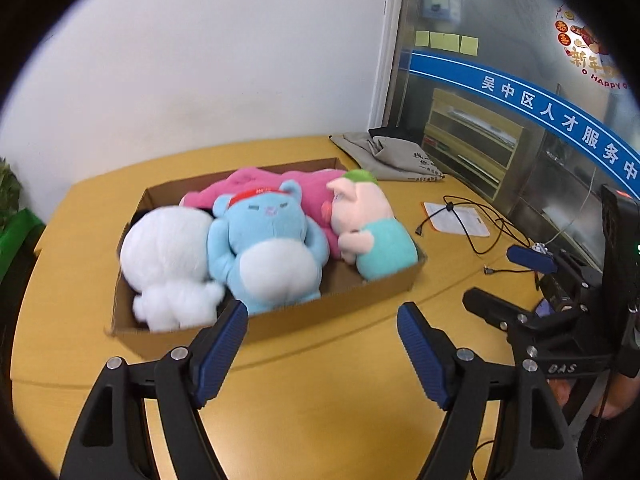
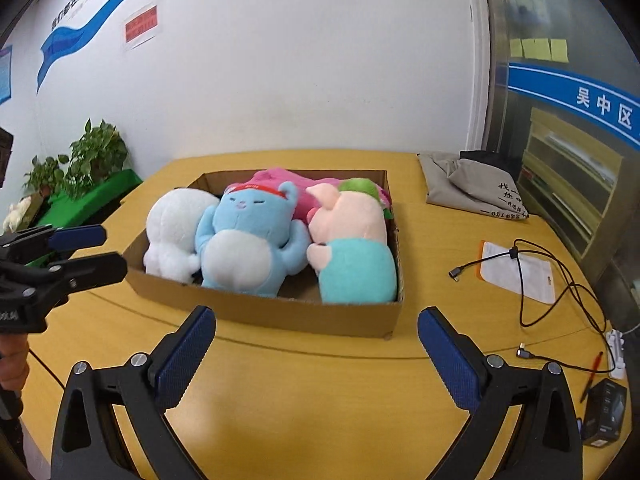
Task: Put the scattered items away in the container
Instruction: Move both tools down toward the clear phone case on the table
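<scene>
A shallow cardboard box point(image 1: 320, 312) point(image 2: 280, 312) on the yellow table holds several plush toys: a white one point(image 1: 168, 256) point(image 2: 176, 224), a blue bear with a red headband point(image 1: 272, 240) point(image 2: 248, 240), a pink pig in a teal shirt point(image 1: 372, 220) point(image 2: 352, 240), and a magenta one point(image 1: 288, 180) point(image 2: 280, 178) behind them. My left gripper point(image 1: 322, 322) is open and empty, just in front of the box's near wall. My right gripper point(image 2: 316, 326) is open and empty, also just in front of the box. Each gripper shows in the other's view, at the right edge point(image 1: 516, 284) and at the left edge point(image 2: 92, 250).
A grey cloth bag point(image 1: 384, 156) point(image 2: 472, 188) lies at the table's back right. A black cable point(image 1: 476, 228) point(image 2: 552, 280) and a white packet point(image 1: 456, 218) point(image 2: 516, 272) lie to the right. A small black box point(image 2: 606, 412) and a red pen point(image 2: 592, 372) sit near the right edge. Potted plants point(image 2: 80, 160) stand left.
</scene>
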`<action>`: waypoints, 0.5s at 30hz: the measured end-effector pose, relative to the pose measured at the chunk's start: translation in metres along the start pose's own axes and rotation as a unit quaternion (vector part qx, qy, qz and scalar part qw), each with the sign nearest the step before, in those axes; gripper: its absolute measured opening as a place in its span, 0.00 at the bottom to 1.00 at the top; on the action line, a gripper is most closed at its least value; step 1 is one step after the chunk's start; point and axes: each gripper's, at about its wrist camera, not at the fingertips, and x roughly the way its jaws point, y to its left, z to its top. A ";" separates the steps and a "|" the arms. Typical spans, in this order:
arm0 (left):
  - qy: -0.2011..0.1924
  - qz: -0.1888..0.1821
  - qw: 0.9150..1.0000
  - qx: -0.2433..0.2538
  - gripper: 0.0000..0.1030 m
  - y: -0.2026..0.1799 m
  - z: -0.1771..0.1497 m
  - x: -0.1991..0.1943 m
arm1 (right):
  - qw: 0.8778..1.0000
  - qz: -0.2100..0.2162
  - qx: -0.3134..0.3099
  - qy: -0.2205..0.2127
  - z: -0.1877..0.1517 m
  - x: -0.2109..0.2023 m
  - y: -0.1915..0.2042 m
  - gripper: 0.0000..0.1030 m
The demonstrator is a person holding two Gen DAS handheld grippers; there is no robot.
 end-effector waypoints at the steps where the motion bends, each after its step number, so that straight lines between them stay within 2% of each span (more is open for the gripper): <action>1: 0.001 0.001 1.000 -0.002 0.75 0.000 -0.006 -0.005 | 1.000 -0.003 -0.002 0.000 -0.004 -0.004 0.003 1.00; 12: -0.002 -0.016 1.000 -0.016 0.75 -0.004 -0.045 -0.039 | 1.000 -0.024 -0.015 -0.010 -0.026 -0.037 0.024 1.00; 15: 0.001 -0.012 1.000 -0.022 0.75 -0.003 -0.057 -0.042 | 1.000 -0.018 -0.012 -0.010 -0.034 -0.043 0.025 1.00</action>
